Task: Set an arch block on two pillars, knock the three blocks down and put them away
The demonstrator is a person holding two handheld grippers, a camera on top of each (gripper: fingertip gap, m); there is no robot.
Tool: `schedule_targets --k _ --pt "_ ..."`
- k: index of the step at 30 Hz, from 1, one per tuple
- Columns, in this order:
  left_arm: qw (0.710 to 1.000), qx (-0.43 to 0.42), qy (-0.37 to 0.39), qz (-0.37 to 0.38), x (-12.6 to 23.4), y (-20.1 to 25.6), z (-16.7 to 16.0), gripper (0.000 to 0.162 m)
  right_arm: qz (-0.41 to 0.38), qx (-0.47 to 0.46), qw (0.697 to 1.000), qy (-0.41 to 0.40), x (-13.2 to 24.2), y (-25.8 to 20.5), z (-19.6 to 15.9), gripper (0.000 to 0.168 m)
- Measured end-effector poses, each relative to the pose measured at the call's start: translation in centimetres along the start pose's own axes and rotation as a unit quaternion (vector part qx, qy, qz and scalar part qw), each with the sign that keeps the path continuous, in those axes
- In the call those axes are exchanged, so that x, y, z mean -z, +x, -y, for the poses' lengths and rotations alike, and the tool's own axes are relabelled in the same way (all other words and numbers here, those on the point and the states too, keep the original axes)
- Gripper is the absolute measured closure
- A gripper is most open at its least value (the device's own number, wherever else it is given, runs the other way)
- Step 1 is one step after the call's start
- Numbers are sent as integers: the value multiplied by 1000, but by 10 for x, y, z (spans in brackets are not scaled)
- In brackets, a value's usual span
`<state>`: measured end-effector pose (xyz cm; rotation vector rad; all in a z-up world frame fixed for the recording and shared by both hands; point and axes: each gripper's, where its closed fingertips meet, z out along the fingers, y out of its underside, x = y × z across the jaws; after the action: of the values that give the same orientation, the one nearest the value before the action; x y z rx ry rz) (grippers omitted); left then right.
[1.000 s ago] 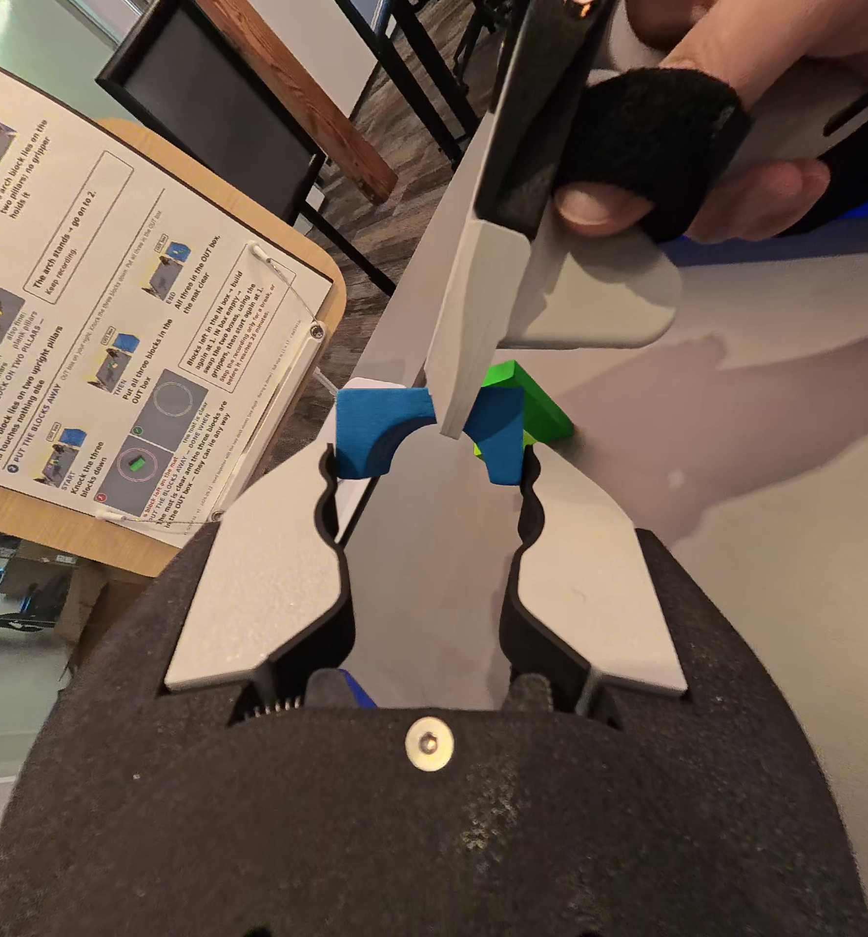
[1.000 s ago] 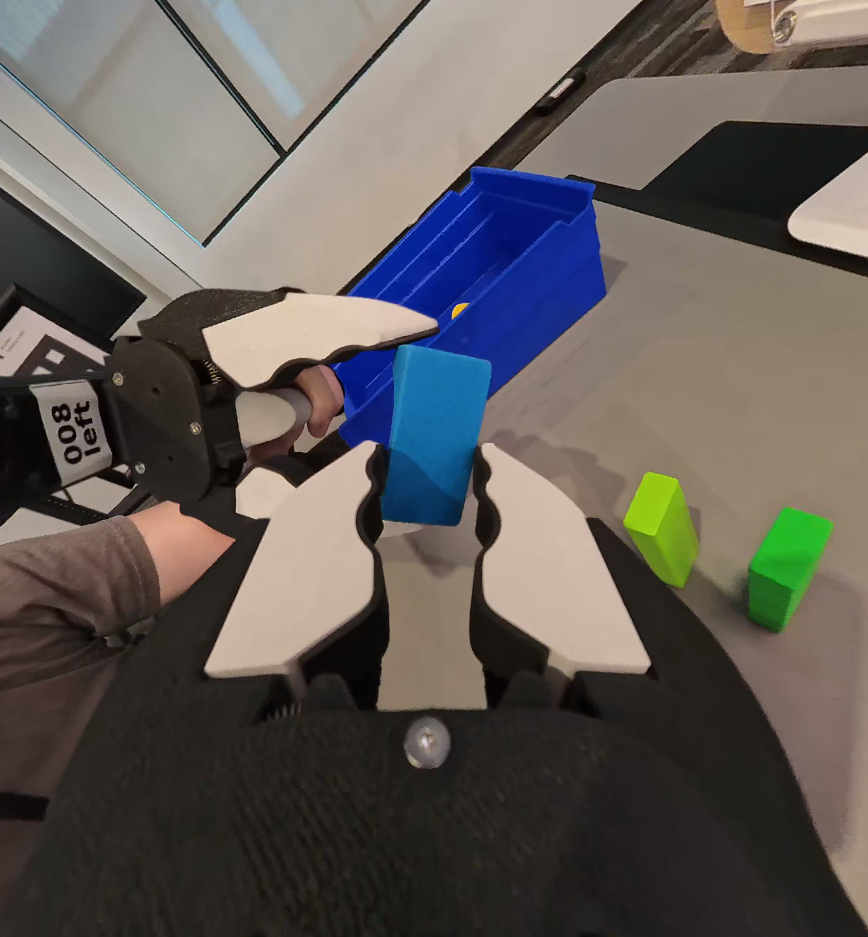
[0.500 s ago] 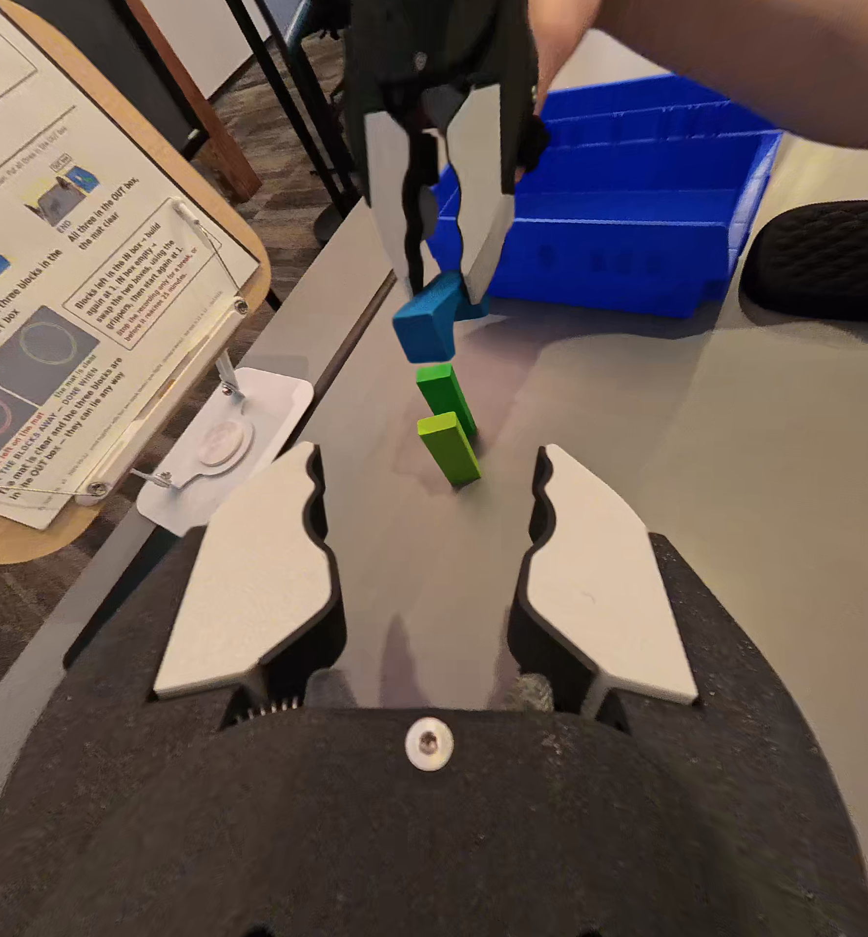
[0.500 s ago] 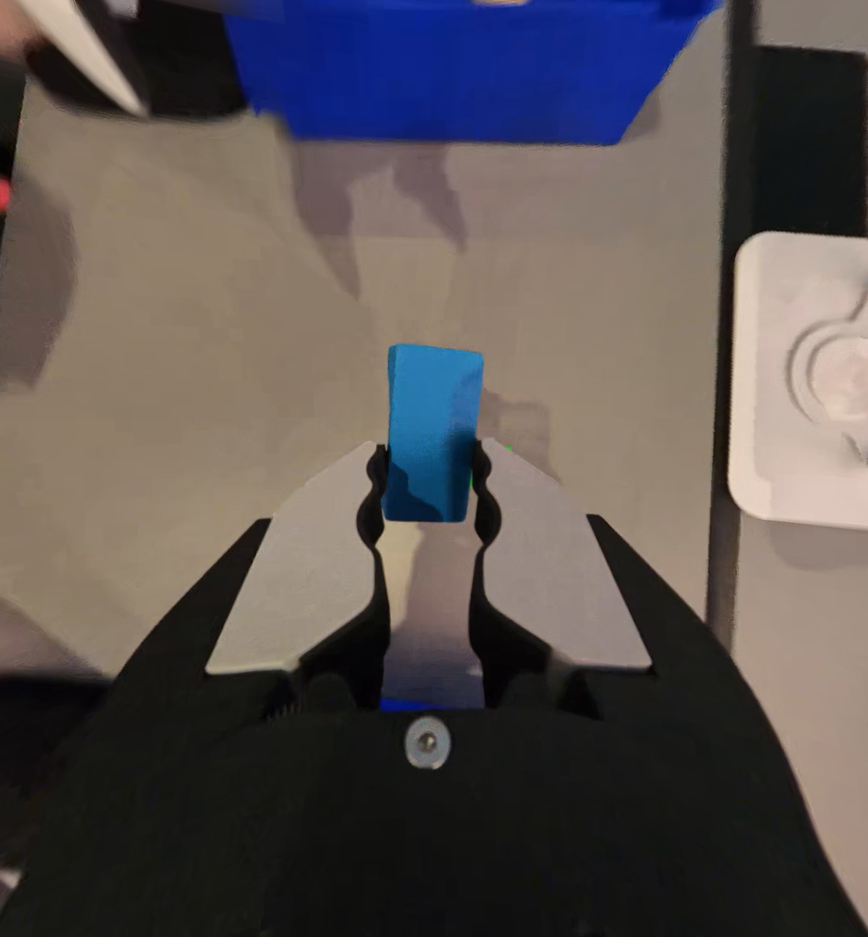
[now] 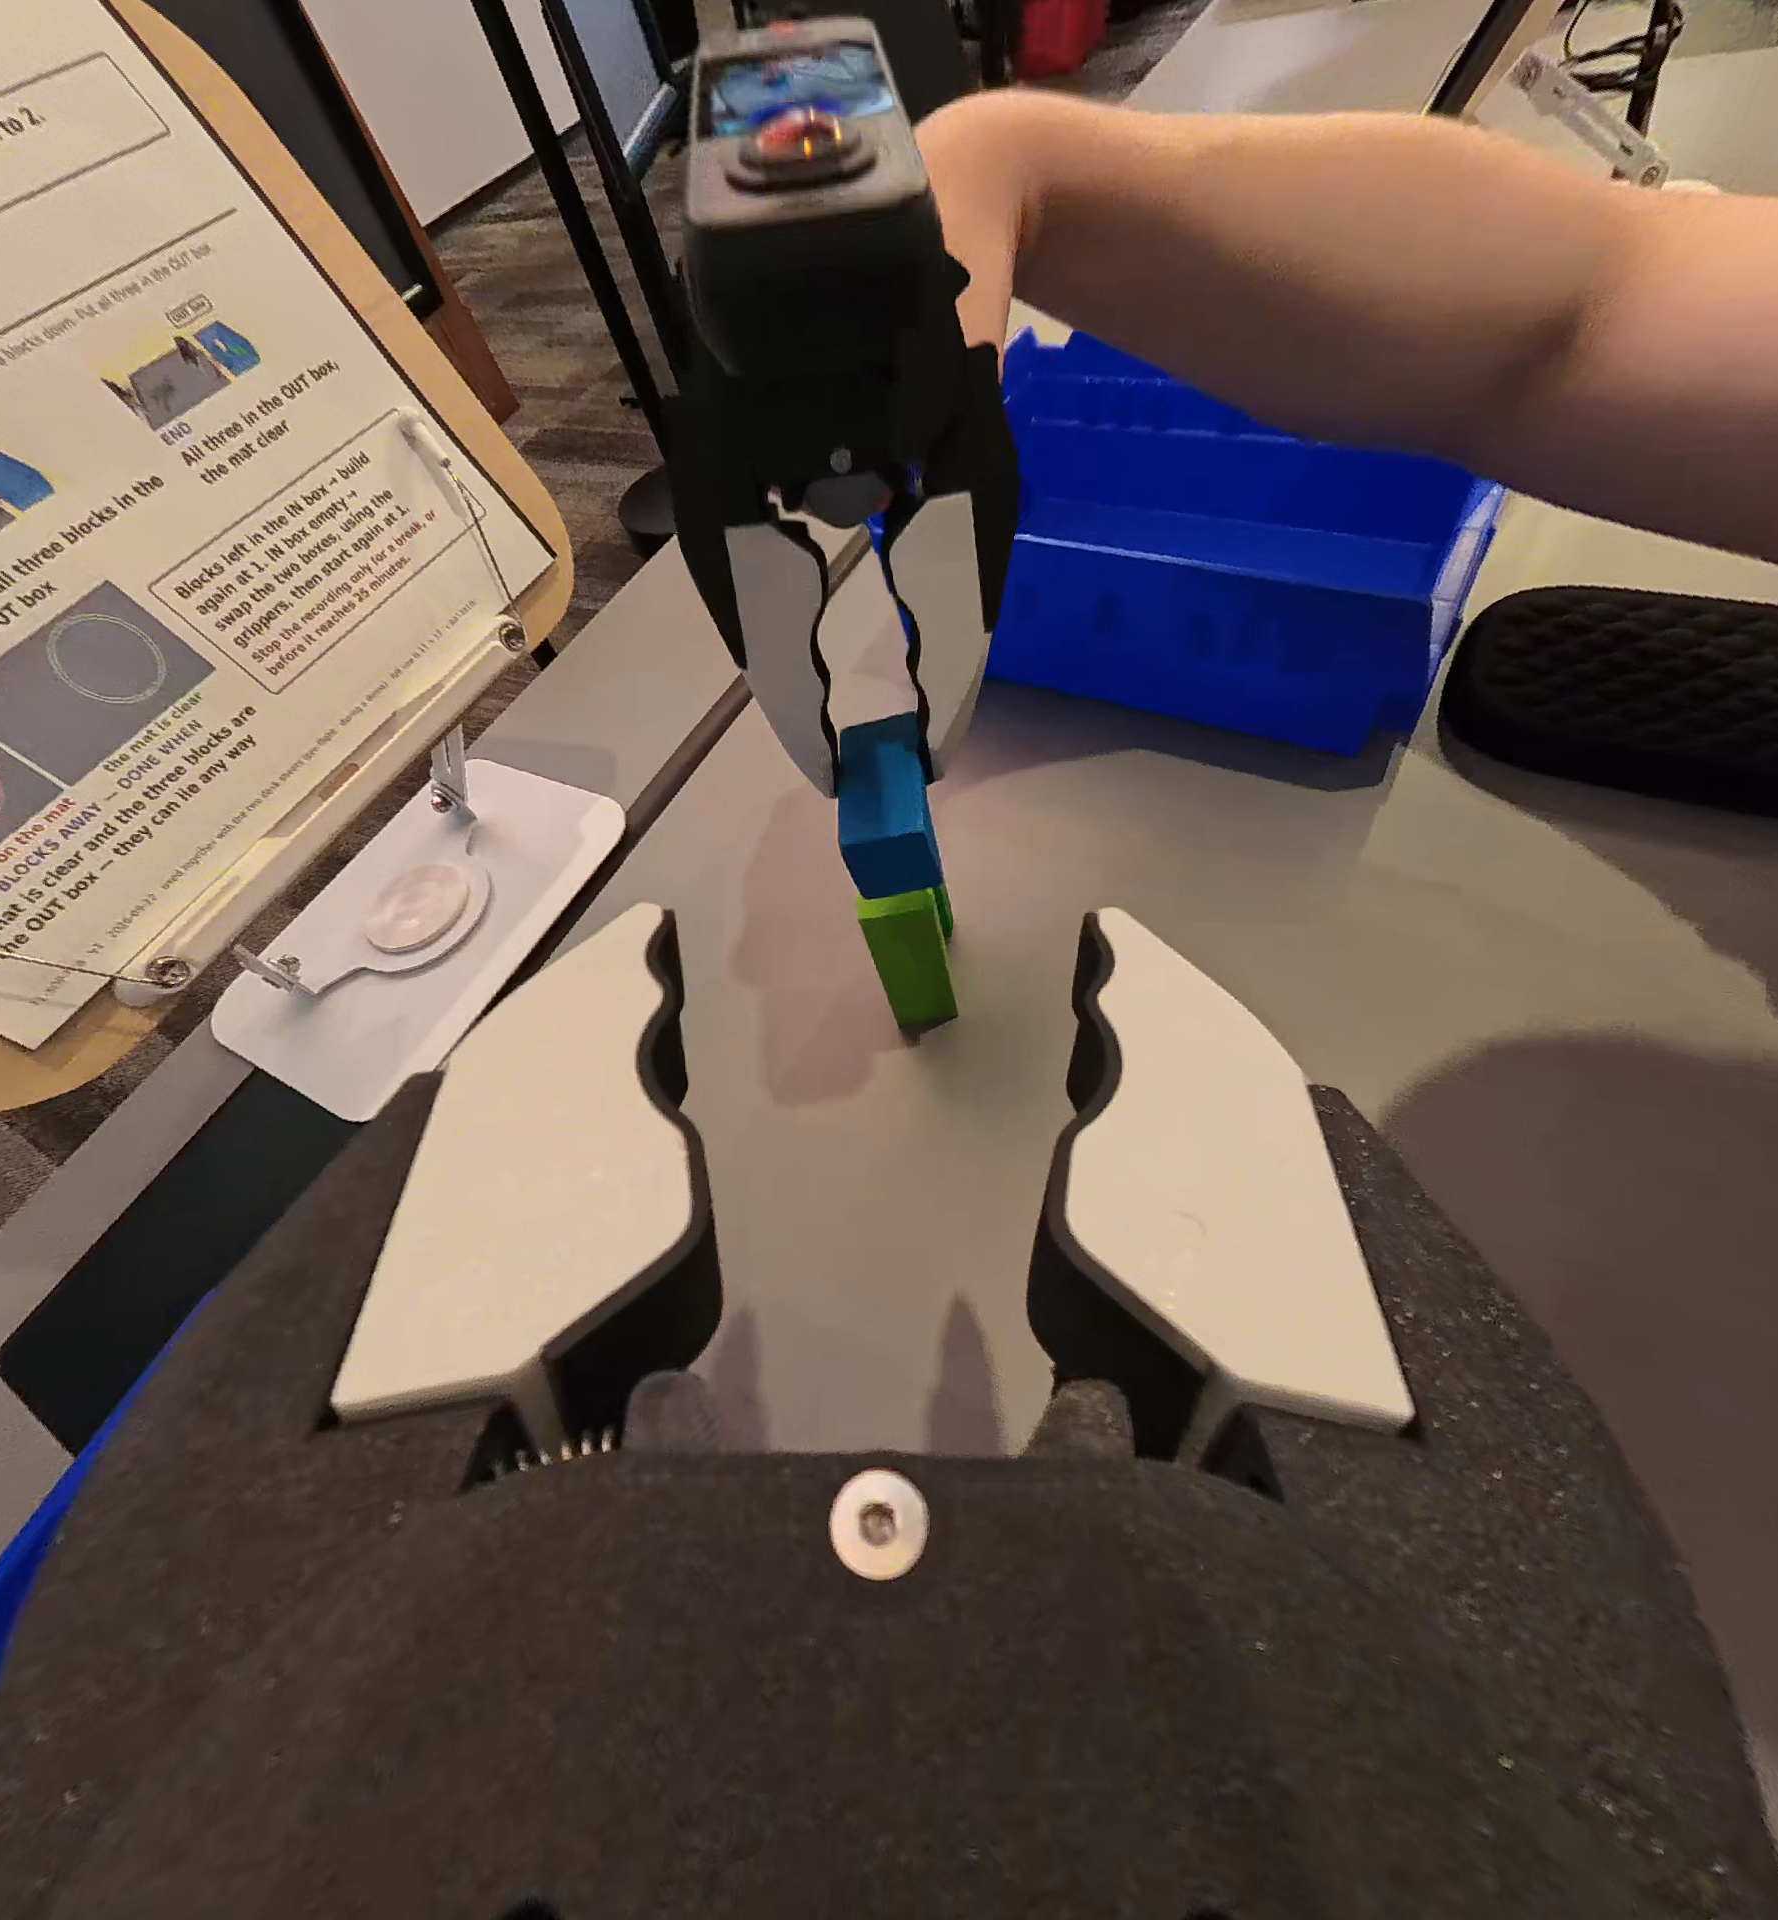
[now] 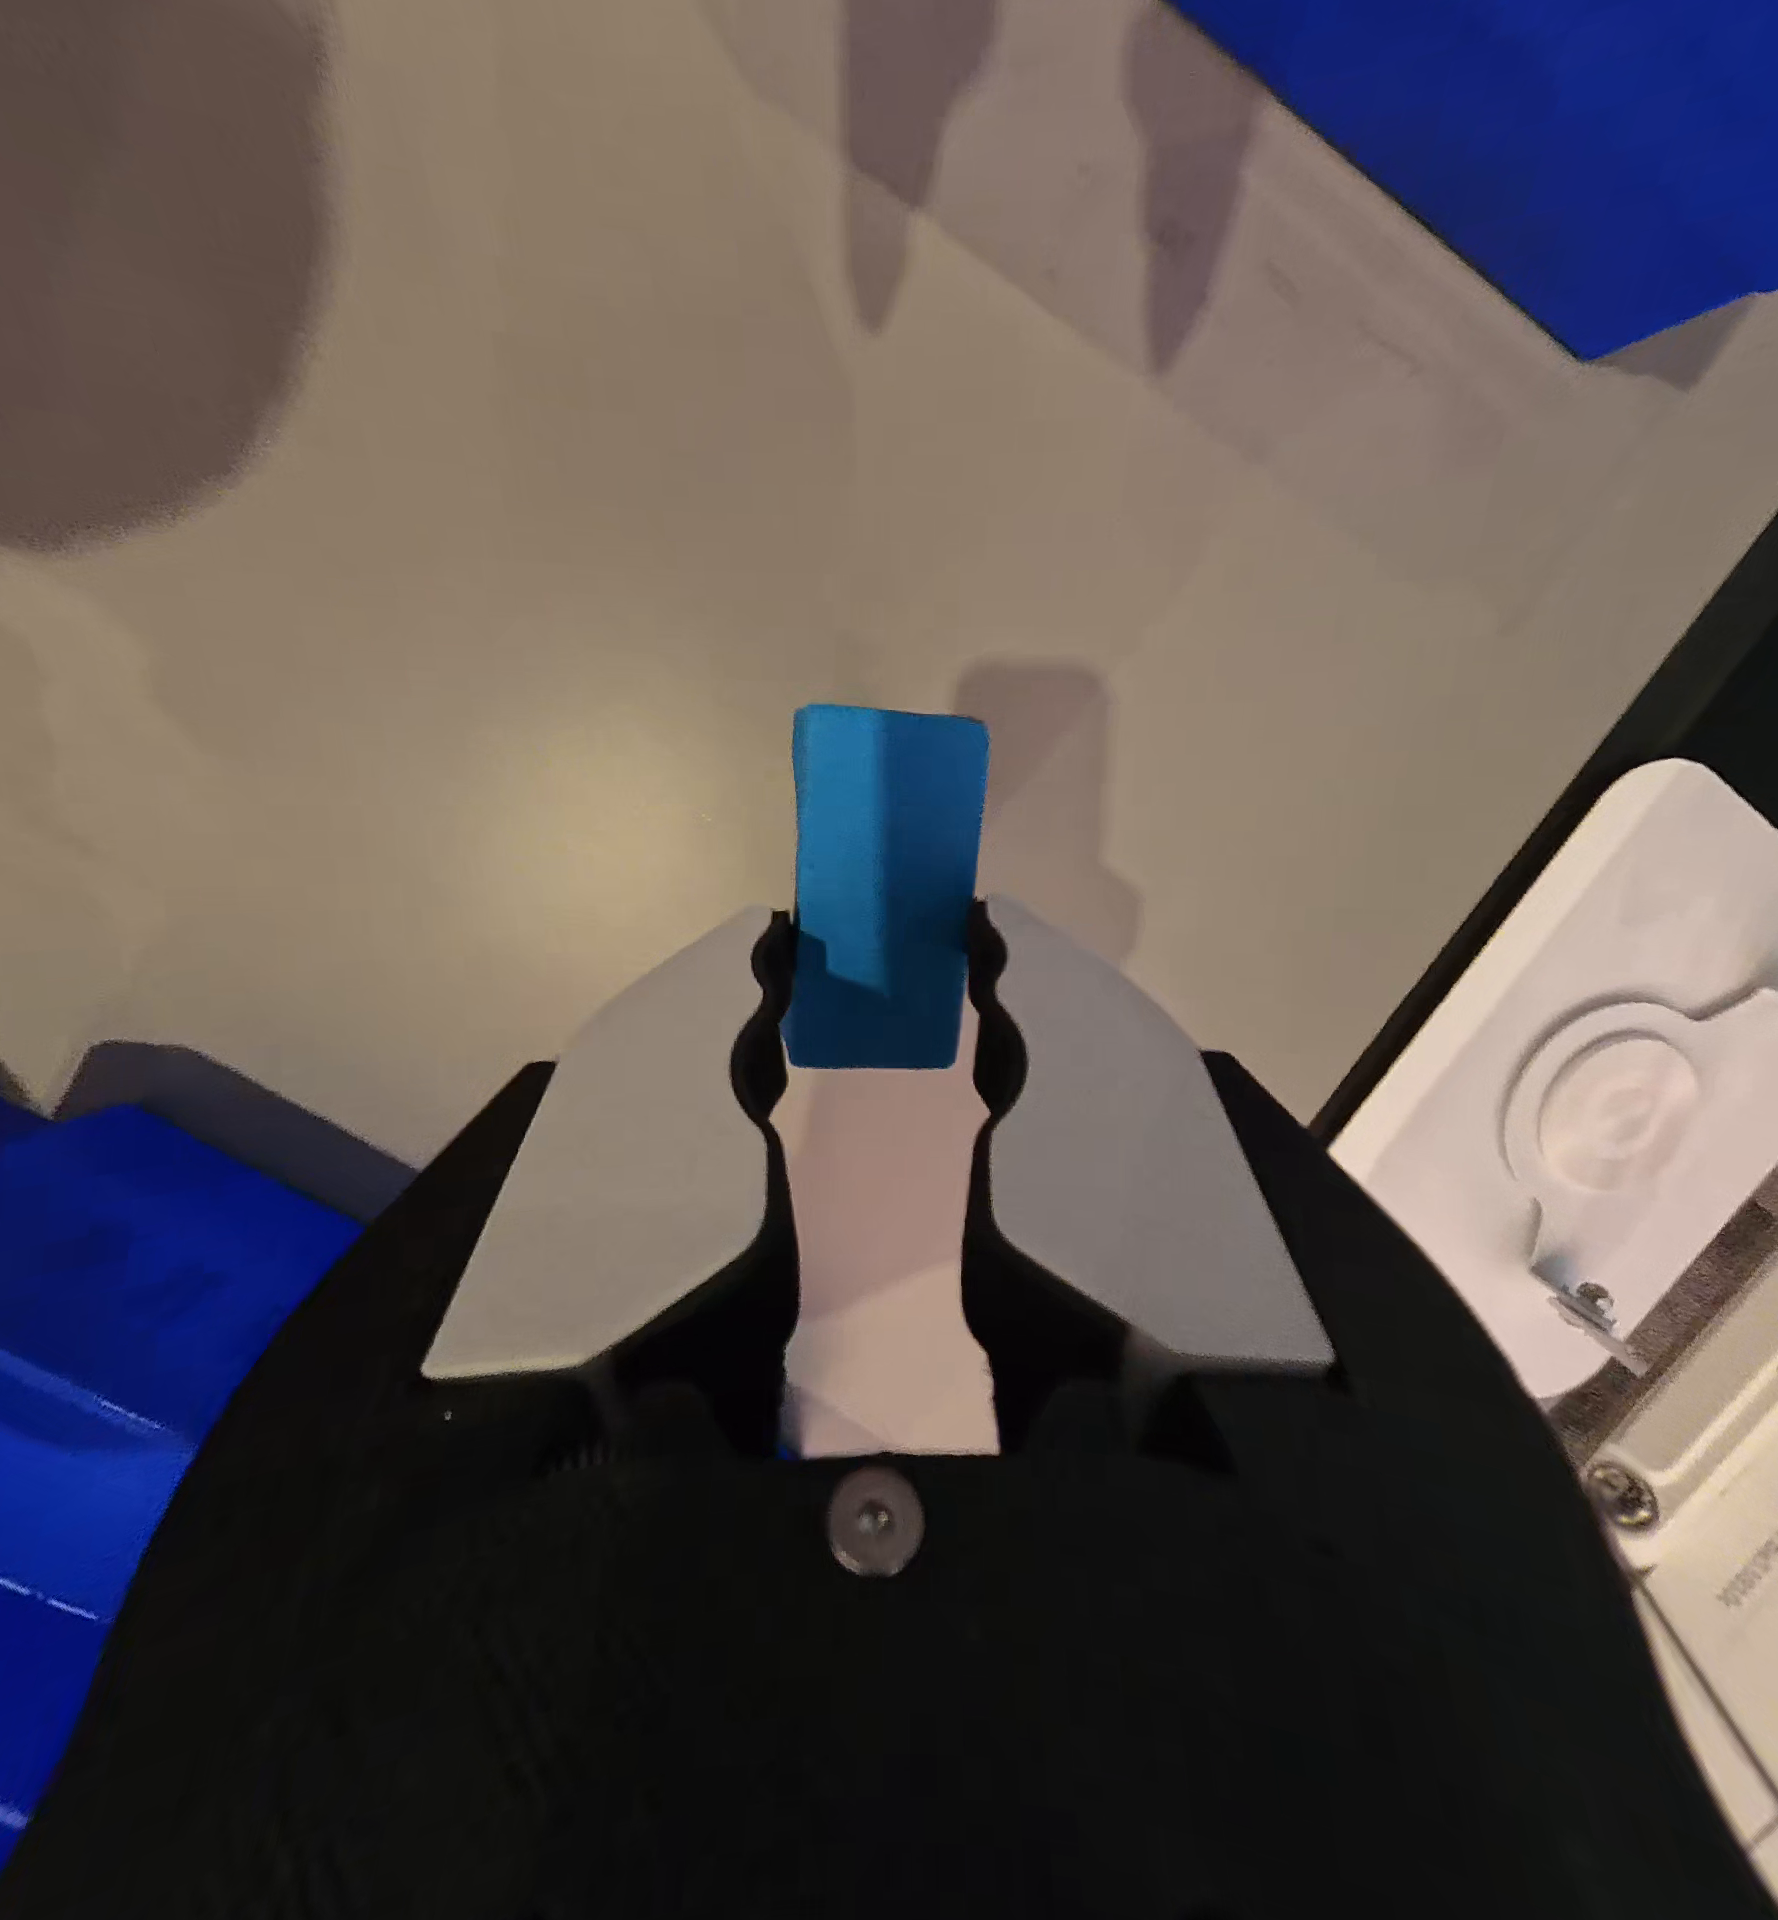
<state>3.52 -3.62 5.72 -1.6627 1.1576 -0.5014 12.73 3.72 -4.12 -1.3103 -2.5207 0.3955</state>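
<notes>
My right gripper (image 6: 880, 925) is shut on the blue arch block (image 6: 885, 883) and points down at the grey mat. In the left wrist view it (image 5: 869, 748) holds the arch block (image 5: 885, 821) right at the tops of two upright green pillars, a light one (image 5: 911, 966) in front and a darker one (image 5: 939, 904) behind. I cannot tell whether the arch rests on them. The pillars are hidden under the arch in the right wrist view. My left gripper (image 5: 874, 920) is open and empty, low over the mat just short of the pillars.
A blue bin (image 5: 1228, 582) stands behind the pillars; a second blue bin (image 6: 85, 1351) is near my left gripper. An instruction board (image 5: 137, 520) on a white stand base (image 5: 417, 935) stands left. A black pad (image 5: 1674, 696) lies at the right. There is about 15 centimeters between the tips of the two grippers.
My left gripper let go of the arch block and drew back. My right gripper turned downward and lowered the arch block to the tops of the pillars.
</notes>
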Motion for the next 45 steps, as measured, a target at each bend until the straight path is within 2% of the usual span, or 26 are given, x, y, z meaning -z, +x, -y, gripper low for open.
schedule_targets --k 8,14,26,33,39,42,45 --pt "1000 -1 8 -1 5 1 5 91 -1 2 1000 -3 -8 7 -6 134" --pt "1000 -5 -18 18 -1 -5 -6 90 0 -8 1000 -2 -9 7 -7 134" --pt "1000 8 -19 6 0 -4 -6 91 -3 -5 1000 5 -11 3 -8 134" --pt "1000 18 -19 5 0 -6 -7 89 -32 -12 999 -6 -10 8 -11 124" --pt "1000 18 1 2 5 -6 0 89 -75 -23 995 66 26 5 13 119" --pt "1000 18 17 9 12 -8 7 87 -129 -33 985 109 57 2 27 120" --pt "998 21 49 17 25 -11 20 86 -209 -64 962 162 95 -1 40 117"
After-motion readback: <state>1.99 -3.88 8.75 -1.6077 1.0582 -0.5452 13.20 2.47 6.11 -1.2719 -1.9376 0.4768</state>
